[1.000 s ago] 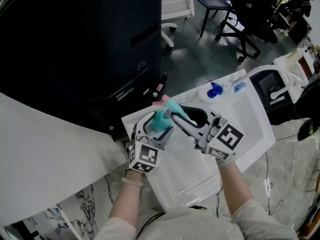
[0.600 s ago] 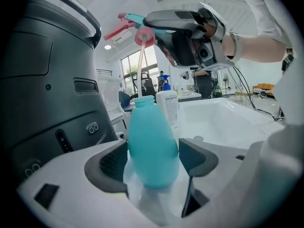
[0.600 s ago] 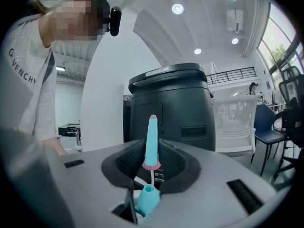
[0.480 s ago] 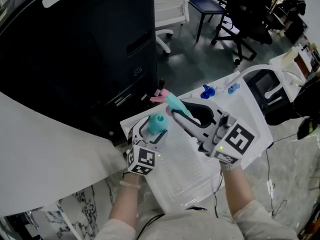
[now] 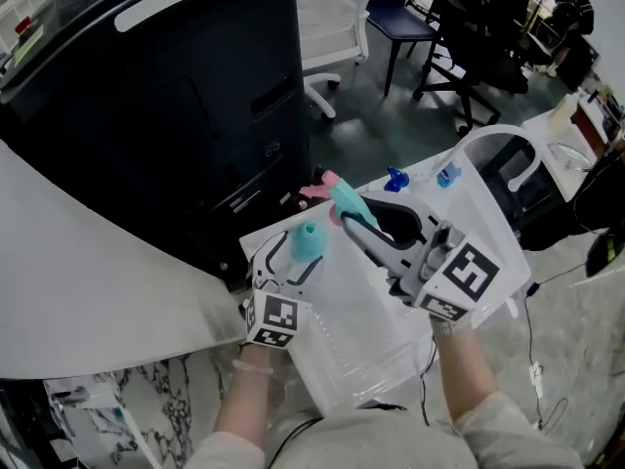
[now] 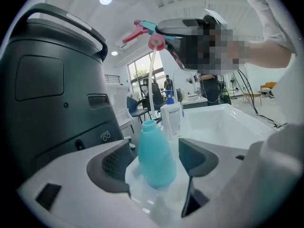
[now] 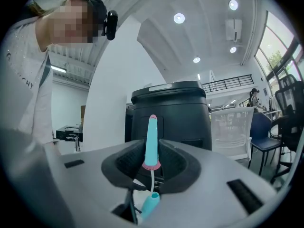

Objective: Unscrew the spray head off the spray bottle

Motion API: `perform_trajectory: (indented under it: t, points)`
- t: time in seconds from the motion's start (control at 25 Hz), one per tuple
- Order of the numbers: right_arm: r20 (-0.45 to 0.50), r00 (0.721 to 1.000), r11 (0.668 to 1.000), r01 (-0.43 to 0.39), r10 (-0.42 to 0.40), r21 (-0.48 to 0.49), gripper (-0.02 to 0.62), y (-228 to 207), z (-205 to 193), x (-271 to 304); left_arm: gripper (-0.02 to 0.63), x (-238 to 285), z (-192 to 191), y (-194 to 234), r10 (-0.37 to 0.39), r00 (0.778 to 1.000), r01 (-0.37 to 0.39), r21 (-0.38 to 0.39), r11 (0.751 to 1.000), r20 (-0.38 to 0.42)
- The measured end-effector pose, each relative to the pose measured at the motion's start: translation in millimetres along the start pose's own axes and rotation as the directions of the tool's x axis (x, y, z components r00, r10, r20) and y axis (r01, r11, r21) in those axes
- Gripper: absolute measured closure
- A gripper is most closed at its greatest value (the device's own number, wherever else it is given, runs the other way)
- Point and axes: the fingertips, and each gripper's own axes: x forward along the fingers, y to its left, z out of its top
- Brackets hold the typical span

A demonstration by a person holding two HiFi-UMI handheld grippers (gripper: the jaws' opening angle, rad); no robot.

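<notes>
Fingers [image 6: 111,167] of the left gripper [image 5: 293,259] were clenched on the body of the teal bottle [image 6: 154,158], which stood upright between them, its mouth open, just left of centre in the head view. Those [image 7: 179,167] of the right gripper [image 7: 151,148] were clamped on the spray head [image 5: 344,201], held above the bottle and clear of its neck; the pink collar [image 7: 151,165] sat at the fingers' lower edge, and the thin white tube [image 7: 151,179] ran from it down to the bottle's mouth. Both grippers were over a white, glossy plastic tray [image 5: 376,355] that filled the lower centre of the head view. At the tray's far end, right of centre, stood a white pump bottle [image 6: 172,120] with a blue top. A marble-patterned surface [image 5: 146,399] showed at lower left, beside a curved white panel [image 5: 88,291]. A big dark machine [image 5: 195,96] with a handle on top filled the upper left. Along the top edge, on a grey floor [image 5: 391,115], stood a white chair [image 5: 337,37] and dark office chairs [image 5: 459,37]. Round ceiling lights [image 7: 179,18] shone at the top of the right gripper view.
</notes>
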Motion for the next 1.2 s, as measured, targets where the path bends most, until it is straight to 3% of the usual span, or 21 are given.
perform_trajectory:
  t: [0.16,0.32,0.48,0.8,1.2]
  points:
    - [-0.002,1.000,1.000,0.013,-0.013,-0.001,0.500,8,-2,-13,0.306,-19,4,-6,0.028,1.000,-0.028,0.000,1.000,0.010]
    - [-0.016,0.999,0.999,0.033,-0.033,0.002,0.500,16,-6,-29,0.498,-47,18,-10,0.084,0.995,-0.082,-0.026,0.996,0.056]
    - [-0.036,0.998,0.999,0.050,-0.050,0.018,0.500,24,-13,-46,0.592,-72,32,-17,0.132,0.987,-0.126,-0.068,0.990,0.092]
    - [-0.082,0.995,0.998,0.055,-0.054,0.012,0.500,54,-32,-80,0.601,-118,43,-35,0.221,0.967,-0.196,-0.187,0.963,0.124]
    - [-0.096,0.993,0.997,0.074,-0.072,0.013,0.500,87,-43,-122,0.601,-173,50,-57,0.347,0.923,-0.286,-0.305,0.908,0.168]
